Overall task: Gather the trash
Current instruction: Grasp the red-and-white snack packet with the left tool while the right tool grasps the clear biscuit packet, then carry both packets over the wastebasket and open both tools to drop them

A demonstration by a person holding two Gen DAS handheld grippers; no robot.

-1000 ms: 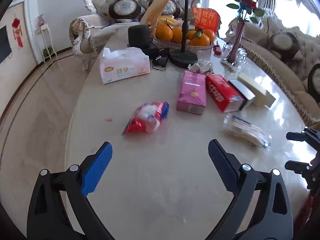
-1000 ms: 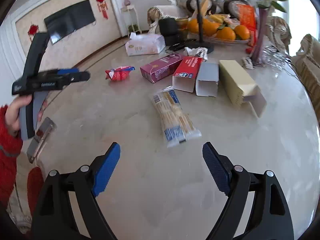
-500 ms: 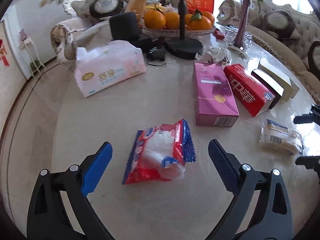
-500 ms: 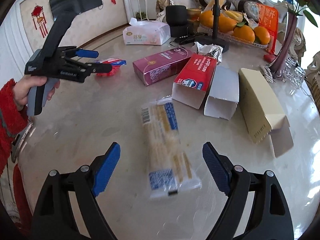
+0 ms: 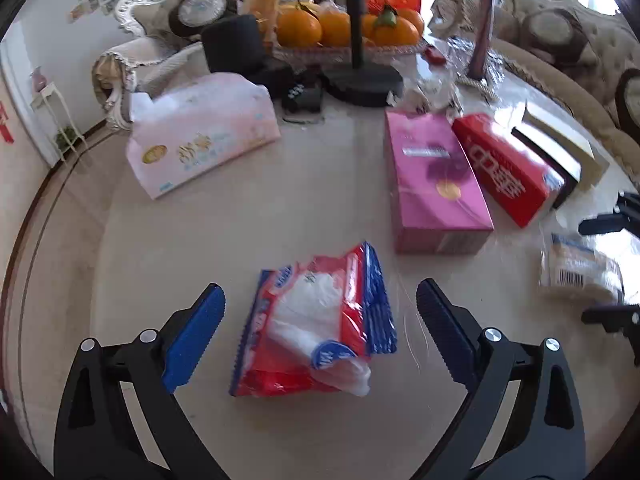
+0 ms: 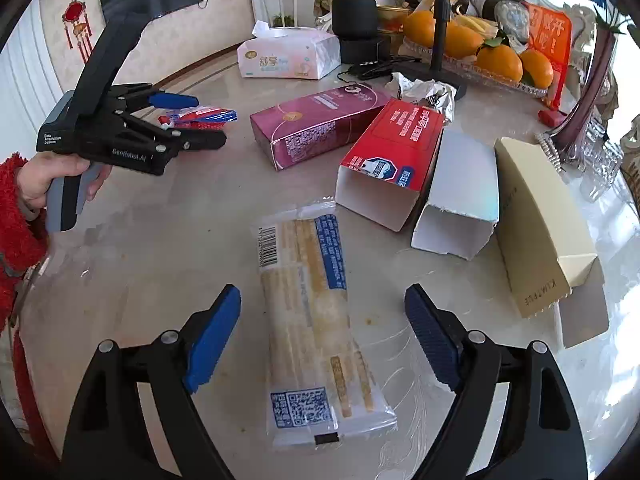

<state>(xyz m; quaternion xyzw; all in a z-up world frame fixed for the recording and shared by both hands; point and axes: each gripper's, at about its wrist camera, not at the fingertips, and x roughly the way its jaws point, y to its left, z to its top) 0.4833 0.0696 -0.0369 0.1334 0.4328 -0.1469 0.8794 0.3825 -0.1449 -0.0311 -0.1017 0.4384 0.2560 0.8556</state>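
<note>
A crumpled red, white and blue snack wrapper [image 5: 320, 320] of glossy plastic is seen lying flat on the pale, polished marble table [image 5: 280, 208], between the widely parted blue-padded jaws of the left gripper [image 5: 320, 320], which has hold of nothing. A long, clear cracker wrapper [image 6: 316, 320], printed with blue panels, a barcode and a QR code, is laid lengthwise between the equally spread jaws of the right gripper [image 6: 322, 328], also ungrasped. Farther off, a magenta carton [image 6: 320, 124], an open-ended red carton [image 6: 392, 160], a white sleeve [image 6: 460, 196] and a cream box [image 6: 536, 220] are ranged side by side. A soft pink tissue pack [image 5: 200, 140] is set at the far left.
</note>
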